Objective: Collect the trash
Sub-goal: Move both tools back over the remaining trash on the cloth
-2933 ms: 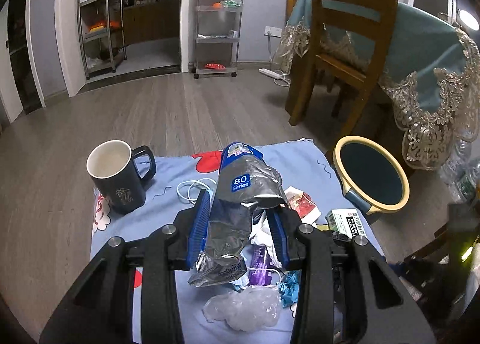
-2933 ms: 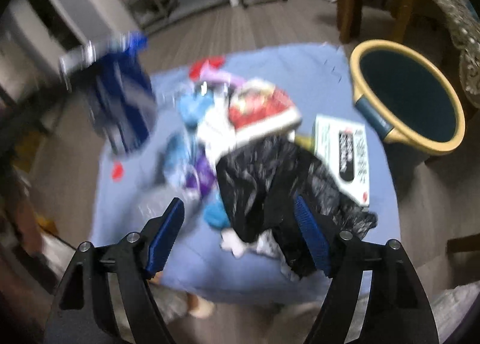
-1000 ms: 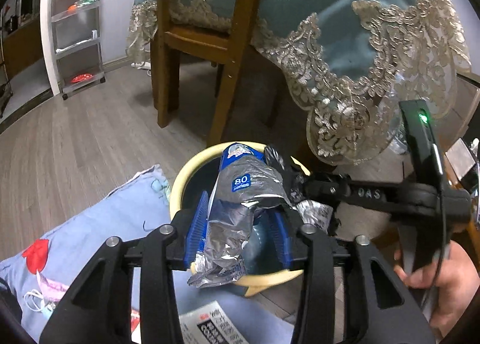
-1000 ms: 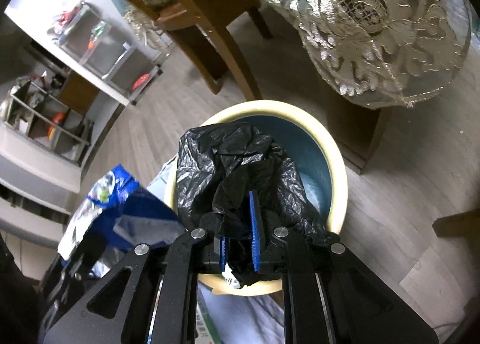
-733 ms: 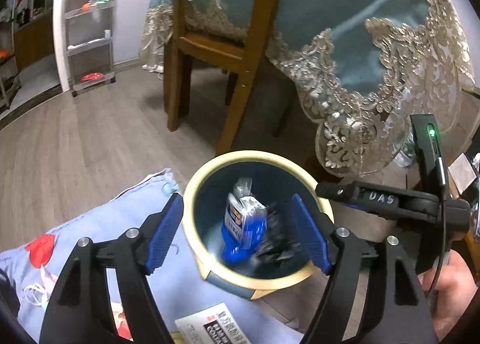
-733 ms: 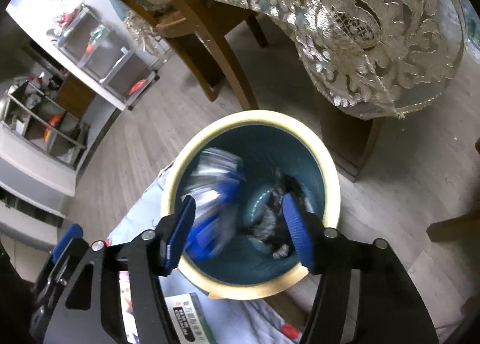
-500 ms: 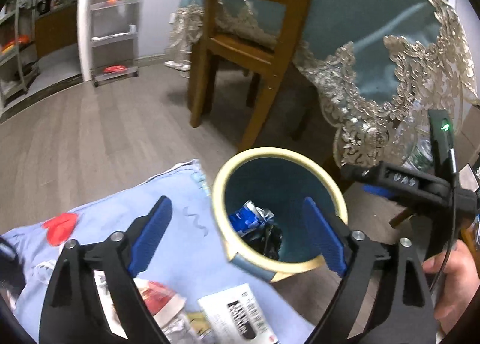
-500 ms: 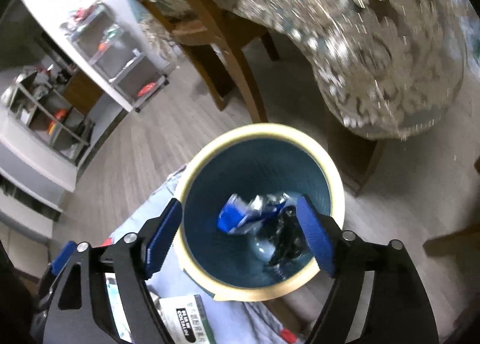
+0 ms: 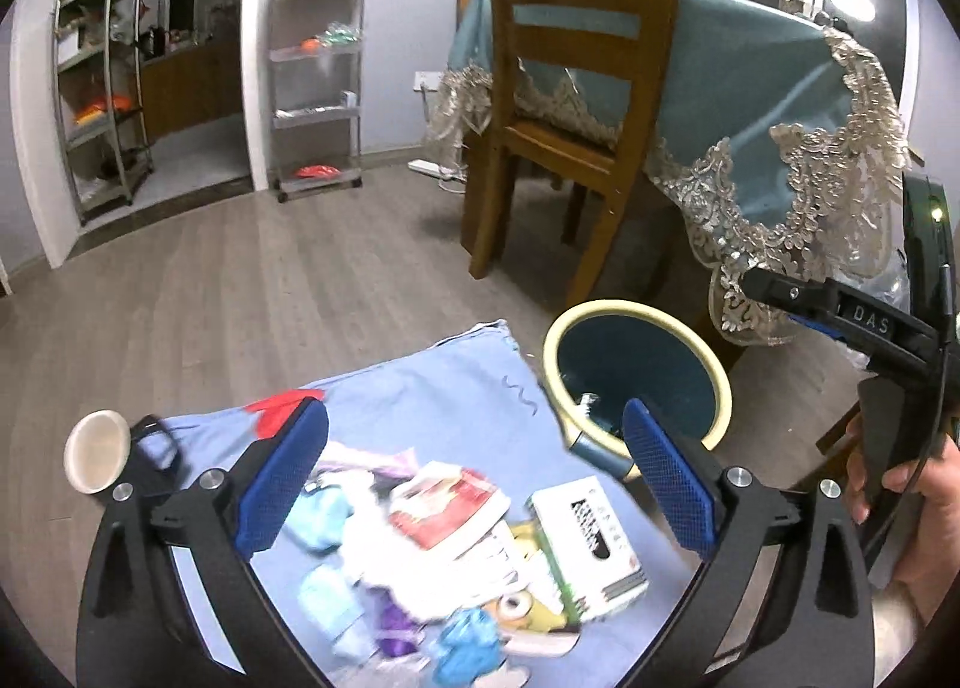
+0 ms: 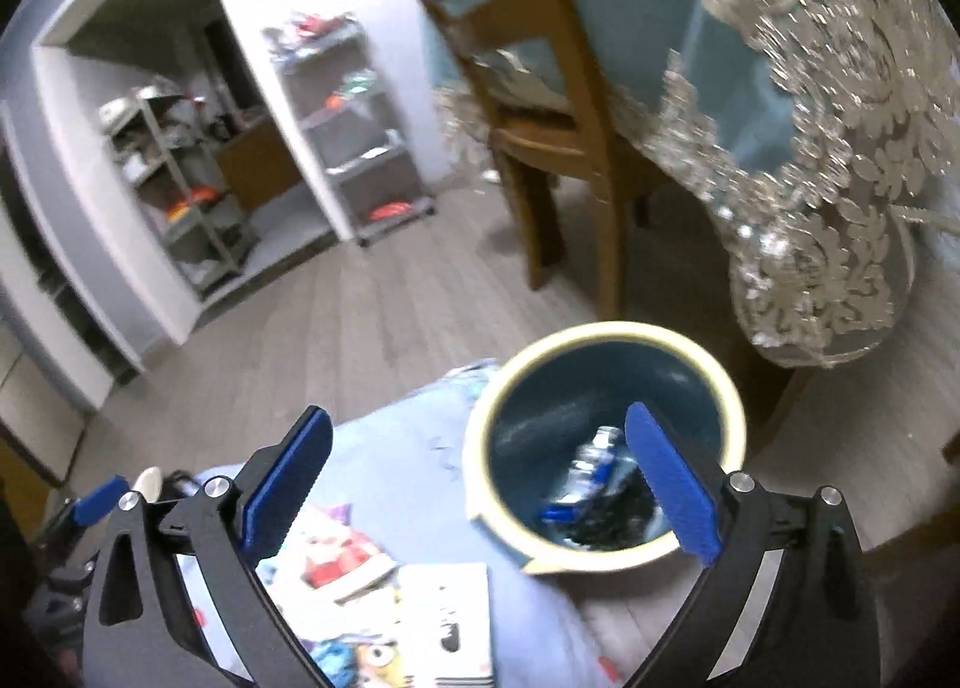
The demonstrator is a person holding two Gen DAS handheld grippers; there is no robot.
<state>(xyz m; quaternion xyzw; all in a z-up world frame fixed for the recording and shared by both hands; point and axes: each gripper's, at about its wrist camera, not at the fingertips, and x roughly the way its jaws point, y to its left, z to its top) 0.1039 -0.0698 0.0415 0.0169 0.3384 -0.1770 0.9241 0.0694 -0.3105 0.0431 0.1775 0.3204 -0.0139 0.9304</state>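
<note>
The round bin (image 9: 711,364), teal inside with a cream rim, stands on the floor right of the blue cloth (image 9: 432,388); it also shows in the right wrist view (image 10: 606,337). A blue and silver wrapper (image 10: 591,466) and a black bag (image 10: 612,514) lie inside it. My left gripper (image 9: 474,478) is open and empty above the trash pile: a red and white packet (image 9: 447,502), a white box (image 9: 588,538), blue and purple scraps (image 9: 468,640). My right gripper (image 10: 477,484) is open and empty above the bin's left rim.
A dark mug (image 9: 99,451) stands at the cloth's left edge. A wooden chair (image 9: 576,105) and a table with a teal lace-edged cloth (image 9: 780,105) stand behind the bin. Metal shelf racks (image 9: 315,81) stand by the far wall. Wood floor lies between.
Both grippers opened over the bin; the wrapper and black bag dropped in. Both have since pulled back left, the left one over the trash pile.
</note>
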